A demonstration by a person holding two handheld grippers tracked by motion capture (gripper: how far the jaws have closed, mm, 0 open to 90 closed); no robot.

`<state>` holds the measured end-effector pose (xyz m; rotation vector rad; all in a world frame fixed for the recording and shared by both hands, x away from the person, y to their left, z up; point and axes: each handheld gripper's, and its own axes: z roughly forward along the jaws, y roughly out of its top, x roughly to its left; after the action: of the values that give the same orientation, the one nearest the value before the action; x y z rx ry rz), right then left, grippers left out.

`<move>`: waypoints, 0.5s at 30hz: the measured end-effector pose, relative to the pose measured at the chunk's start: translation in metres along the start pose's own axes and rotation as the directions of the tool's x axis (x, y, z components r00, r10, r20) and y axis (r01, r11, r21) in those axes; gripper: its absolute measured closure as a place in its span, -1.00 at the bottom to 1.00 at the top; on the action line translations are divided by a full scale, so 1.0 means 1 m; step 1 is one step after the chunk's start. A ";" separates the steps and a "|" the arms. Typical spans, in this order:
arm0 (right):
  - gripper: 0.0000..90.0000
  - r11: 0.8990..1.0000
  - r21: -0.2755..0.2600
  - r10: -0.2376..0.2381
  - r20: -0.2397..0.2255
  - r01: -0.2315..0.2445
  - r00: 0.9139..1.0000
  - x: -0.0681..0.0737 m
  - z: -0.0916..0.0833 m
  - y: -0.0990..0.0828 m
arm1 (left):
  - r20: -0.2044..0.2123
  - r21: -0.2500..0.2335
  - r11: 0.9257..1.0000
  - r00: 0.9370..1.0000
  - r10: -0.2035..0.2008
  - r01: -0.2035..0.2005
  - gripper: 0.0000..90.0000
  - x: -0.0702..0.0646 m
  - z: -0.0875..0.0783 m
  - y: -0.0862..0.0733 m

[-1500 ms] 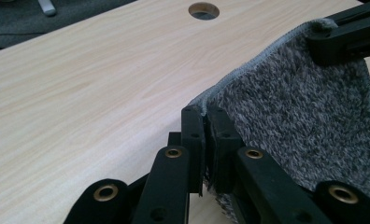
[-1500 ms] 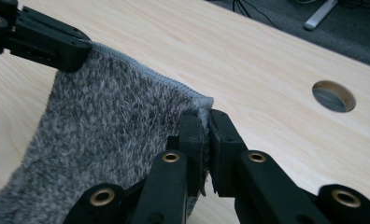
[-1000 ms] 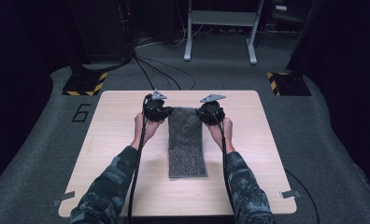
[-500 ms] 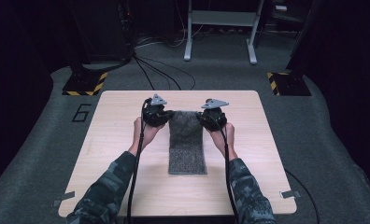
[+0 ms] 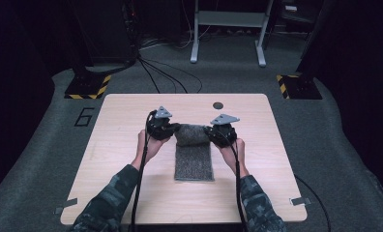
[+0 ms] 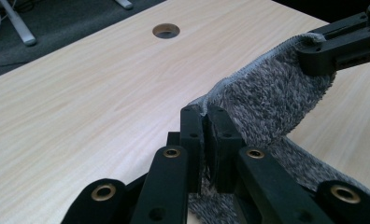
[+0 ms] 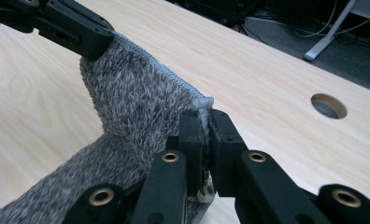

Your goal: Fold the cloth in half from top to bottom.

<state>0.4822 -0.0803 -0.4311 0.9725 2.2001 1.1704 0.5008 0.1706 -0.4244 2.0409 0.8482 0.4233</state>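
**Both grippers pinching the far corners of a grey towel**

Around the work, little is lying on the table (image 5: 131, 193): a round hole (image 5: 218, 105) is sitting near the far edge, beyond the grippers, and tape tabs (image 5: 65, 206) are sticking to the near corners. Nothing is standing between the grippers and the towel.

The table is pale wood grain, standing on grey carpet. A "6" (image 5: 84, 116) is marked on the floor at left, striped bases (image 5: 88, 87) are sitting at both far corners, cables (image 5: 155, 72) are trailing across the carpet, and a metal frame (image 5: 227, 29) is rising at the back.

The left gripper (image 5: 166, 128) is gripping the towel (image 5: 194, 159) at its far left corner; in the left gripper view its jaws are standing nearly together, clamped on the hemmed edge (image 6: 230, 84). The right gripper (image 5: 217, 133) is doing likewise at the far right corner, its jaws squeezing the hem in the right gripper view. Between them the far end is lifting off the table and curling over toward the person, while the near part is lying flat at the middle. Both forearms, in camouflage sleeves (image 5: 107, 212), are reaching in from the bottom, hands (image 5: 148, 147) just outside the towel's long edges.
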 end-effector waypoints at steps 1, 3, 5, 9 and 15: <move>0.88 1.000 0.000 0.005 0.001 -0.005 1.000 0.002 -0.001 -0.002 | 0.003 0.000 1.000 1.000 0.000 0.000 0.89 -0.001 0.000 -0.002; 0.88 1.000 -0.002 0.005 -0.002 -0.005 1.000 0.004 -0.003 -0.005 | 0.009 -0.003 1.000 1.000 -0.001 0.001 0.89 -0.003 -0.002 -0.004; 0.88 1.000 -0.003 0.002 -0.007 -0.002 1.000 0.006 -0.004 -0.008 | 0.011 0.001 1.000 1.000 -0.001 0.001 0.89 -0.005 -0.003 -0.006; 0.88 1.000 -0.005 0.004 -0.012 -0.005 1.000 0.010 -0.007 -0.013 | 0.027 0.000 1.000 1.000 -0.003 0.003 0.89 -0.008 -0.005 -0.011; 0.88 1.000 -0.008 0.005 -0.022 -0.005 1.000 0.015 -0.012 -0.020 | 0.035 -0.001 1.000 0.999 -0.008 0.008 0.89 -0.014 -0.007 -0.018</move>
<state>0.4574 -0.0830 -0.4431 0.9662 2.2098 1.1970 0.4796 0.1723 -0.4345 2.0380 0.8344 0.3822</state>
